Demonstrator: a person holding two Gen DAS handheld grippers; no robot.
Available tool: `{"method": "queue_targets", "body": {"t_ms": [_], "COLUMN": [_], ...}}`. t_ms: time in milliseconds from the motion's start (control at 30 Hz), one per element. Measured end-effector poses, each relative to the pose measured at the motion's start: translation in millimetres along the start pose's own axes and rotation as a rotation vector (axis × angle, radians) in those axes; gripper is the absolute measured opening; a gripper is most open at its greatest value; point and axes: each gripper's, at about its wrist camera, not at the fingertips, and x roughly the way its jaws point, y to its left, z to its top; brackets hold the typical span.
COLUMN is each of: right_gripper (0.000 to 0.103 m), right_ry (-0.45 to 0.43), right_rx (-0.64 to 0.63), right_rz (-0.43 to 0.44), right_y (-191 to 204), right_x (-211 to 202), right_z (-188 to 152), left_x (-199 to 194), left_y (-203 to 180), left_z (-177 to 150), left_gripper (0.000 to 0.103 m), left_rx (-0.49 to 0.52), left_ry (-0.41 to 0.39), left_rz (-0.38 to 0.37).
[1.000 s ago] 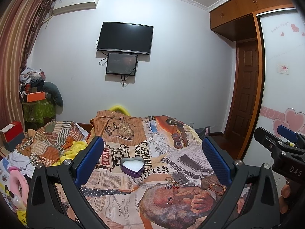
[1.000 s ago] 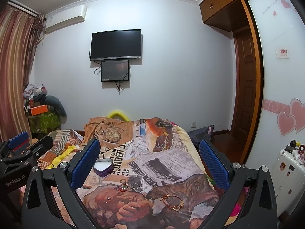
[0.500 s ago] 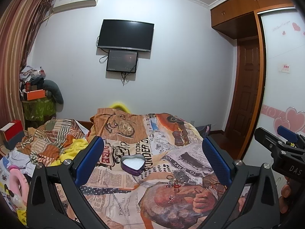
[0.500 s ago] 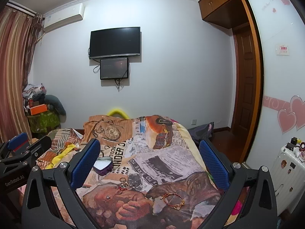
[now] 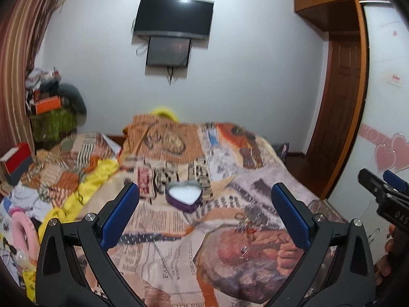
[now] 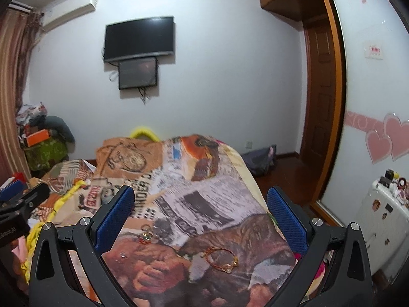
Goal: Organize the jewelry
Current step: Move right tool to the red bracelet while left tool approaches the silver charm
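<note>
A purple heart-shaped box [image 5: 184, 196] with a white inside lies open on the patterned bedspread [image 5: 163, 220]. Nearer and to its right lies a small cluster of rings and red-beaded jewelry [image 5: 246, 223], also in the right wrist view [image 6: 147, 234]. A small silver piece [image 5: 243, 249] lies closer in. A gold and red bracelet [image 6: 222, 259] lies between the right fingers. My left gripper [image 5: 204, 216] is open and empty above the bed. My right gripper [image 6: 200, 217] is open and empty too. The box is hidden in the right wrist view.
A crumpled yellow cloth [image 5: 84, 186] and clutter lie on the bed's left side. A TV [image 5: 173, 18] hangs on the far wall. A wooden door [image 5: 340, 107] and a white suitcase [image 6: 378, 227] stand at the right.
Both views have tilted down and moved closer to the bed; the box and jewelry sit higher and larger in view. Both grippers stay open.
</note>
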Motion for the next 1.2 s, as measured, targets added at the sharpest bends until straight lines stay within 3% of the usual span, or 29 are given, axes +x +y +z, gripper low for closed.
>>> {"method": "queue_targets", "body": {"t_ms": [300,467,567,800,933,1200], "right_gripper": [0.103,0.103,0.098,0.074,0.071,0.071], "right_ry": [0.137,0.227,0.272,0.388,0.426,0.508], "right_rx": [0.013,-0.012,-0.025,-0.043,-0.030,0.075], "right_rz": [-0.090,-0.133,-0.142,-0.074,-0.049,0.090], "right_y": [-28,-41,-48,-53,-53,-57], "right_x": [36,53,59,77,87,111], "right_z": [-19,-41,-53,-75,-85,-87], "left_x": [59,80,89,110,118,121], "left_y": [1,-10,-16,-27,-33,-39], "left_z": [-33,-50,-57,-73,-81,-87], "left_gripper": [0.102,0.093,0.087,0.067,0.051,0.034], "left_rx": [0.004,0.054,0.071,0.064,0.066,0.067], "left_ry": [0.196,0.269,0.313,0.416,0.467,0.500], "left_rz": [-0.025,-0.040,-0.067,-0.162,-0.204,-0.256]}}
